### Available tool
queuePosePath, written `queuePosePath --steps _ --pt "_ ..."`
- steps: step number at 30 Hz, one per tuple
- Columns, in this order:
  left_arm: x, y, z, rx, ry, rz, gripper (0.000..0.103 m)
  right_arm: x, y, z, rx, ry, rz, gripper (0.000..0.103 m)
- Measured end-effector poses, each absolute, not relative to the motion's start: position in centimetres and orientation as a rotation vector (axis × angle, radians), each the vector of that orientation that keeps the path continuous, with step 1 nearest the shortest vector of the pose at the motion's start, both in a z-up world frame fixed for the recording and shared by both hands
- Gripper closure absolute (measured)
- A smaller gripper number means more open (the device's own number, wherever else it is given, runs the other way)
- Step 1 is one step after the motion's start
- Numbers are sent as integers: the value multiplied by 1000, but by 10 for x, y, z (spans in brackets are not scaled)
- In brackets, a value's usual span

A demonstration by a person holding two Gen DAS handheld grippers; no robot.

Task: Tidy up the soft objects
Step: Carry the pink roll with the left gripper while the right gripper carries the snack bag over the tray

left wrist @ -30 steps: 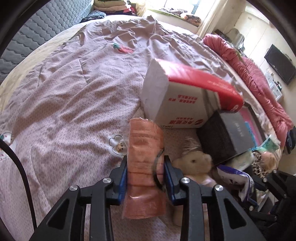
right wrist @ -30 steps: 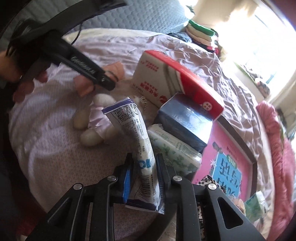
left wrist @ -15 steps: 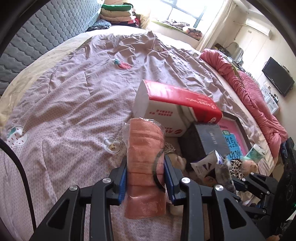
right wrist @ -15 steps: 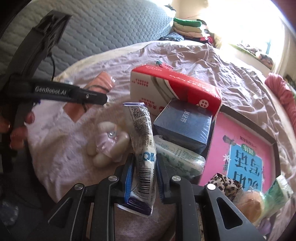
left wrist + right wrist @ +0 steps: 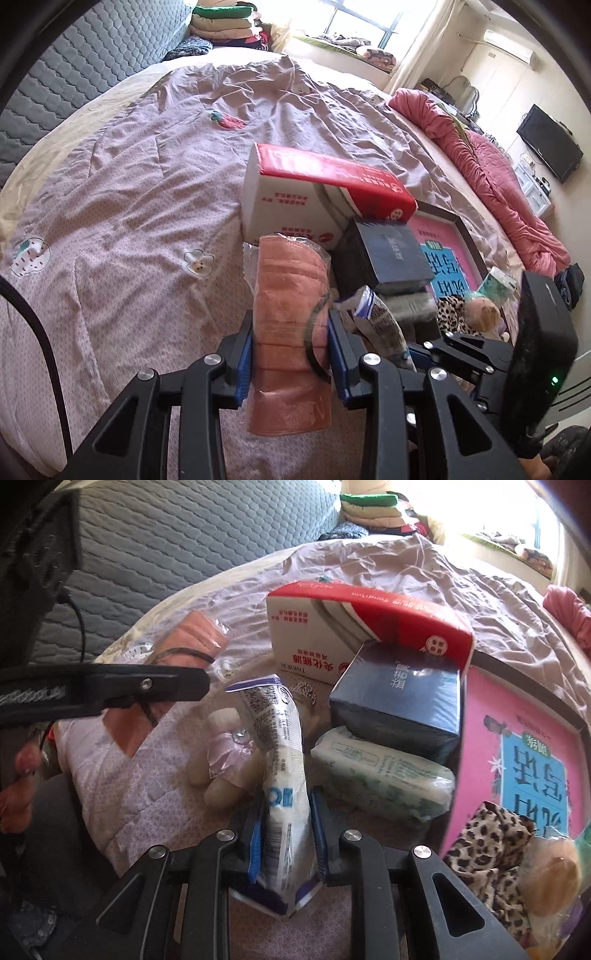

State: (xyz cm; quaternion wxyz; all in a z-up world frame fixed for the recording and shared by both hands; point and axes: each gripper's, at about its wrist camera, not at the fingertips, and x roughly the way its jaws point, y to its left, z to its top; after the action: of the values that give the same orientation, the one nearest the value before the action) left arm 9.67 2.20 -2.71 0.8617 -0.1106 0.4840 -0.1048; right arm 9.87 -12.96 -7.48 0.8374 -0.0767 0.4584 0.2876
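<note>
My left gripper (image 5: 291,332) is shut on a clear pack of pink face masks (image 5: 291,295), held above the bed's near edge. My right gripper (image 5: 286,812) is shut on a white and blue soft pouch (image 5: 282,753), held upright beside the left gripper. That pouch also shows in the left wrist view (image 5: 380,321). A small plush toy in a lilac dress (image 5: 229,753) lies on the bed just behind the pouch. A green-patterned tissue pack (image 5: 384,779) lies to its right. A leopard-dressed doll (image 5: 517,856) lies at the far right.
A red and white carton (image 5: 317,195) stands mid-bed with a dark blue box (image 5: 388,254) leaning against it. A pink framed board (image 5: 517,746) lies to the right. The quilted grey headboard (image 5: 74,70) and folded clothes (image 5: 229,26) are behind. A pink duvet (image 5: 498,173) lies right.
Both grippers have lifted and pulled back toward the bed's near edge with their items held. The right gripper has come close beside the left one.
</note>
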Motion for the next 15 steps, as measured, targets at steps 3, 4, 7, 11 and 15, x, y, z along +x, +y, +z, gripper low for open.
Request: queuePosePath --steps 3,4,7,11,15 --pt "95 20 -28 -232 1018 -225 67 103 -128 -80 -138 982 600 78" --pt "95 20 -28 -235 1018 -228 67 102 -128 -81 -137 981 599 77" --pt "94 19 -28 -243 1017 -235 67 104 -128 -84 -125 983 609 77" --pt "94 18 -26 -245 1013 -233 67 104 -137 -75 -75 955 623 79" --pt "93 17 -21 -250 1004 -231 67 97 -146 -58 -53 909 631 80"
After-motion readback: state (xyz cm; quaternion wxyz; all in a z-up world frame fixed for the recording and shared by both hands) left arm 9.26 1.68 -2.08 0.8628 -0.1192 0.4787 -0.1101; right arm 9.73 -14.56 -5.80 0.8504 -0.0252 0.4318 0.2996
